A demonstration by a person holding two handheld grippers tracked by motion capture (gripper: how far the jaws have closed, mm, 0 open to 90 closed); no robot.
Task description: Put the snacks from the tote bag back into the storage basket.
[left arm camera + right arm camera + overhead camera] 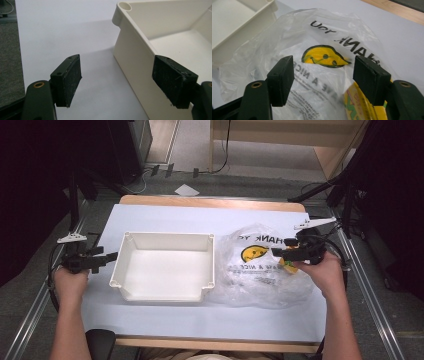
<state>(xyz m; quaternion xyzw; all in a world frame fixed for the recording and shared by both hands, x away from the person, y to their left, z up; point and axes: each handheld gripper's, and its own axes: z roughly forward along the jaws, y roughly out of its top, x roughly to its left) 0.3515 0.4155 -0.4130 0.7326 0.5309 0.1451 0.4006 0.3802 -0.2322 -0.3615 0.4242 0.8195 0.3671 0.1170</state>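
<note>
A clear plastic bag printed with a yellow smiley face lies crumpled on the right of the white table cover. A yellow printed packet sits in it, under the right jaw of my right gripper. That gripper hovers over the bag's right side, its jaws apart and its pads pressing on nothing. An empty white plastic tray stands mid-table. My left gripper is open just left of the tray, and in the left gripper view its right jaw sits against the tray's outer wall.
A white sheet covers the wooden table, whose edge shows at the far side. Metal rails run along both sides of the table. Dark stands and cables stand on the floor beyond.
</note>
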